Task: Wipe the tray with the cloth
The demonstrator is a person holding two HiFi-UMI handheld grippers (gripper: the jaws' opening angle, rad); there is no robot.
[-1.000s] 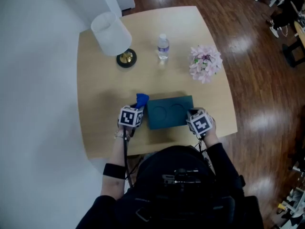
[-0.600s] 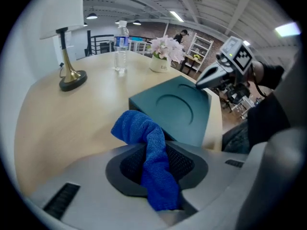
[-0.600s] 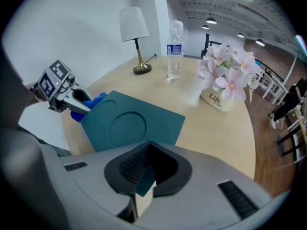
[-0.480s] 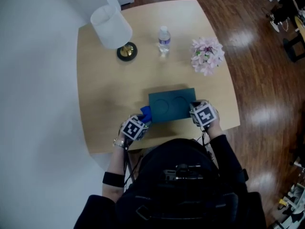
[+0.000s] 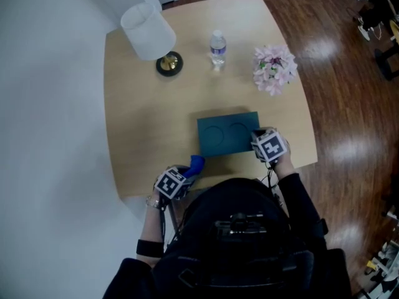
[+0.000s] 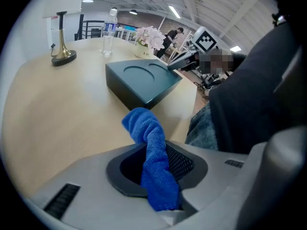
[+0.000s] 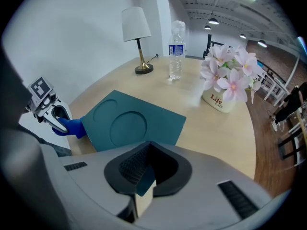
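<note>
Holding the cloth (image 6: 146, 128) in my left gripper (image 6: 158, 171), I see the jaws pinched on it. One end is squeezed between the pads and a short blue roll sticks out past the tips. It looks soft, light and limp. The free end droops and folds over itself, so I judge it will flatten and drag along whatever I press it on and won't push back. The grip is best kept close to the wad, since a longer tail would only flop about.

From my head camera the tray (image 5: 228, 134) lies flat on the table (image 5: 134, 123), toward the table's 6 o'clock edge. The cloth sits just off the tray's 7 o'clock corner. It is not on the tray, and as far as I can tell it is not touching it. My right gripper (image 7: 144, 174) is clamped on the tray's corner at about 4 o'clock, with the thin edge caught between its pads. The tray reads as stiff, thin and fairly light, with a matt teal face. On smooth wood I expect it to skate under a wipe, so that corner pinch is the right place to steady it.

By my count there is one tray, with two round recesses in its top. There is also one cloth, and I have two grippers. Further out I see one lamp (image 5: 149, 33) at 11 o'clock and one water bottle (image 5: 217, 47) at 12. One pot of pink flowers (image 5: 274, 67) stands at 1 o'clock, all well apart from the tray.
</note>
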